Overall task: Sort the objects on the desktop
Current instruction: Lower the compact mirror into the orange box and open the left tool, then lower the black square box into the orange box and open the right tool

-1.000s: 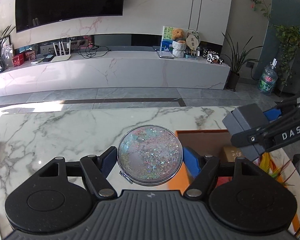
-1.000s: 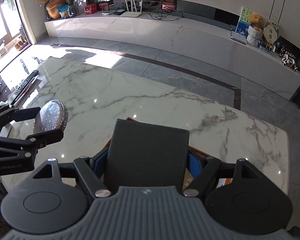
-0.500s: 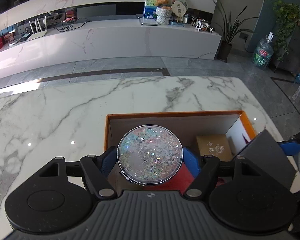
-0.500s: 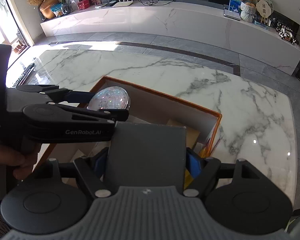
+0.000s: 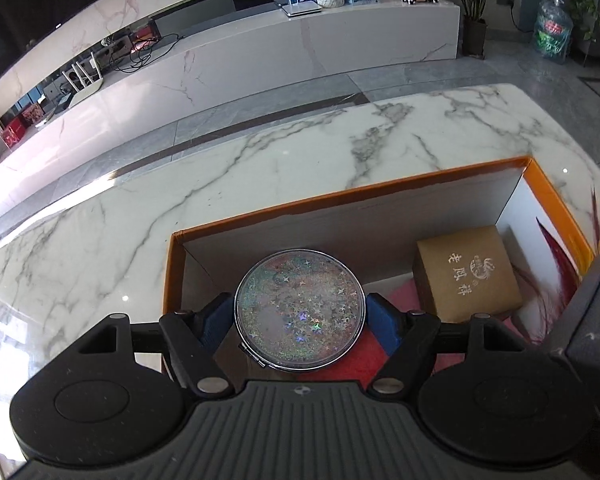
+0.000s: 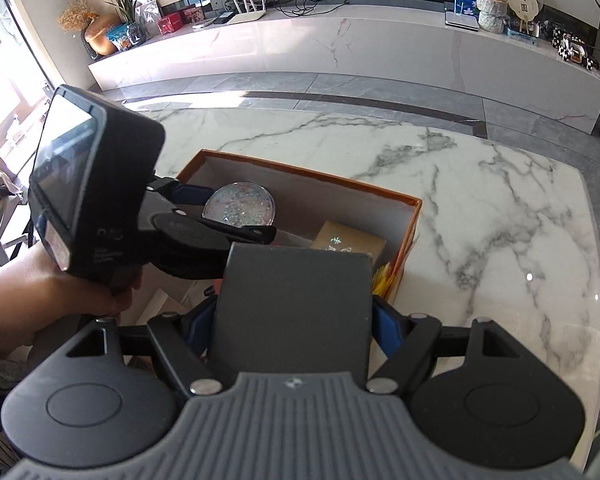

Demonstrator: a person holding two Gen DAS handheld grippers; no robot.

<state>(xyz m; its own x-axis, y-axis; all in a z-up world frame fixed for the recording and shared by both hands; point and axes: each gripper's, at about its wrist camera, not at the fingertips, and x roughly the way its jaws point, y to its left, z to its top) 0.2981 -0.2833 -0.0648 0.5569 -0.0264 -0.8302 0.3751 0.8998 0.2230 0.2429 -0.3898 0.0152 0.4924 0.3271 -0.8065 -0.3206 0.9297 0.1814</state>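
Note:
My left gripper (image 5: 300,312) is shut on a round glittery compact mirror (image 5: 300,310) and holds it over the left part of an open orange-rimmed box (image 5: 340,196). The mirror also shows in the right wrist view (image 6: 240,205), inside the box's opening. My right gripper (image 6: 294,320) is shut on a flat dark grey box (image 6: 294,304) and holds it over the near side of the orange-rimmed box (image 6: 300,170). The grey box shows at the right edge of the left wrist view (image 5: 596,312).
The orange-rimmed box holds a tan cardboard box (image 5: 466,274), something red (image 5: 340,364) and a red feather (image 5: 556,252). It stands on a white marble table (image 5: 180,192). The person's hand (image 6: 40,300) holds the left gripper. A low TV cabinet (image 6: 340,40) lies beyond.
Both grippers have moved with their loads from the open table to over the orange-rimmed box. The mirror has gone lower into the box's opening.

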